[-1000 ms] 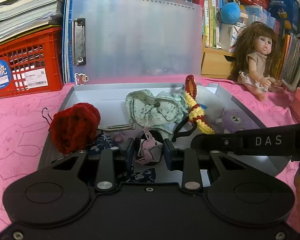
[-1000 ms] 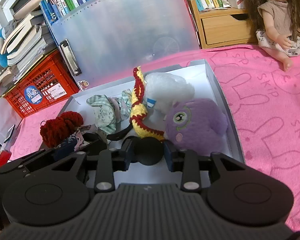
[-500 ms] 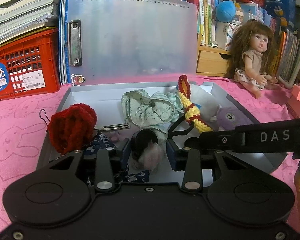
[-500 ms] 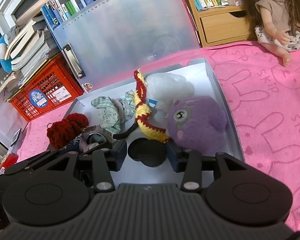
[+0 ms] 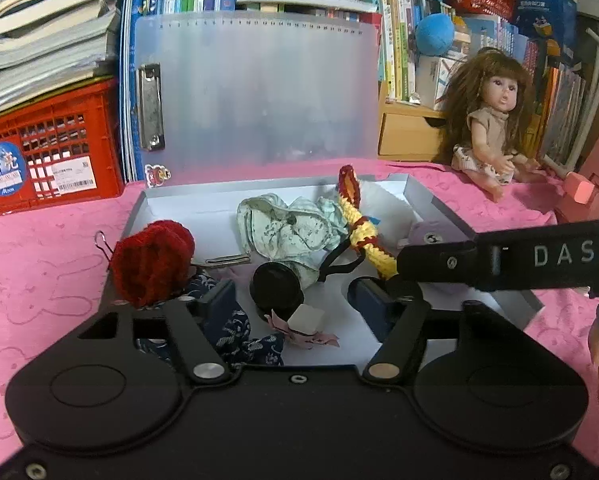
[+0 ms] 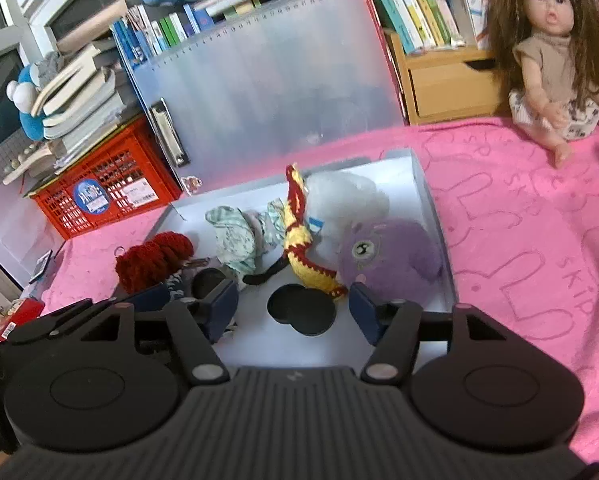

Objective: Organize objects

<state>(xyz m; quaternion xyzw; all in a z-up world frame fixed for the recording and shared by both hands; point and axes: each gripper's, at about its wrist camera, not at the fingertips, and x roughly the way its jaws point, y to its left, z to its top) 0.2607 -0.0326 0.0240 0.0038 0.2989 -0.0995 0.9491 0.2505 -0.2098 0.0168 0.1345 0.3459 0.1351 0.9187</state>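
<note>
A shallow white box point(image 5: 423, 196) point(image 6: 427, 196) lies on the pink cloth. It holds a red knitted piece point(image 5: 151, 260) point(image 6: 151, 260), a pale green cloth point(image 5: 287, 228) point(image 6: 235, 240), a yellow-red knitted cord point(image 5: 363, 232) point(image 6: 299, 236), a purple plush point(image 6: 387, 256), a white plush point(image 6: 343, 196), a navy patterned cloth point(image 5: 239, 332) and two black discs point(image 5: 275, 292) point(image 6: 301, 314). A small pink-white item point(image 5: 307, 324) lies on the box floor between the open fingers of my left gripper point(image 5: 291, 300). My right gripper point(image 6: 293, 304) is open, with a black disc lying below it.
A translucent clipboard point(image 5: 255, 96) point(image 6: 267, 92) leans behind the box. A red crate point(image 5: 47, 148) with books stands at the left. A doll point(image 5: 491, 120) point(image 6: 551, 56) sits at the right on the pink cloth. Bookshelves fill the back. The right gripper's body point(image 5: 511, 256) crosses the left view.
Both grippers opened. The left let go of the small pink-white item, which now lies in the box. The right let go of the black disc, which rests on the box floor.
</note>
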